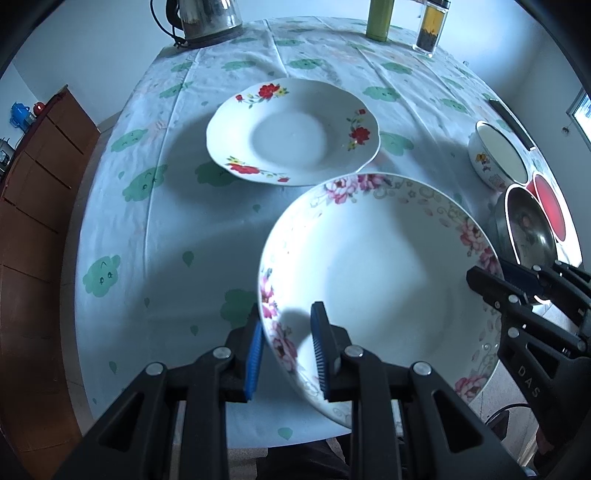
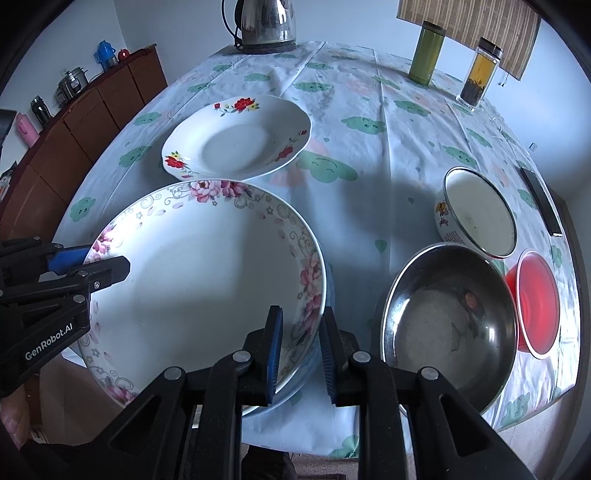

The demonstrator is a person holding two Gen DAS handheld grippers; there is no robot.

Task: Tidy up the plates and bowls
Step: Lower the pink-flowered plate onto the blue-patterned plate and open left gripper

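Observation:
A large white plate with pink flowers (image 1: 369, 266) (image 2: 192, 280) sits near the table's front edge, partly past it. My left gripper (image 1: 286, 350) (image 2: 107, 266) is shut on its left rim, and my right gripper (image 2: 301, 350) (image 1: 491, 280) is shut on its right rim. Whether the plate rests on the cloth or hangs just above it I cannot tell. Behind it a smaller white plate with red flowers (image 1: 291, 136) (image 2: 236, 144) lies flat on the tablecloth. To the right stand a steel bowl (image 2: 450, 317) (image 1: 528, 229), a white enamel bowl (image 2: 476, 218) (image 1: 498, 155) and a red bowl (image 2: 535, 306) (image 1: 550, 206).
At the table's far edge stand a steel kettle (image 2: 266, 26) (image 1: 207, 18), a green flask (image 2: 426, 55) (image 1: 378, 18) and a clear tea bottle (image 2: 480, 74) (image 1: 430, 26). A dark phone (image 2: 543, 203) lies at the right edge. A brown cabinet (image 2: 92, 110) lines the left wall.

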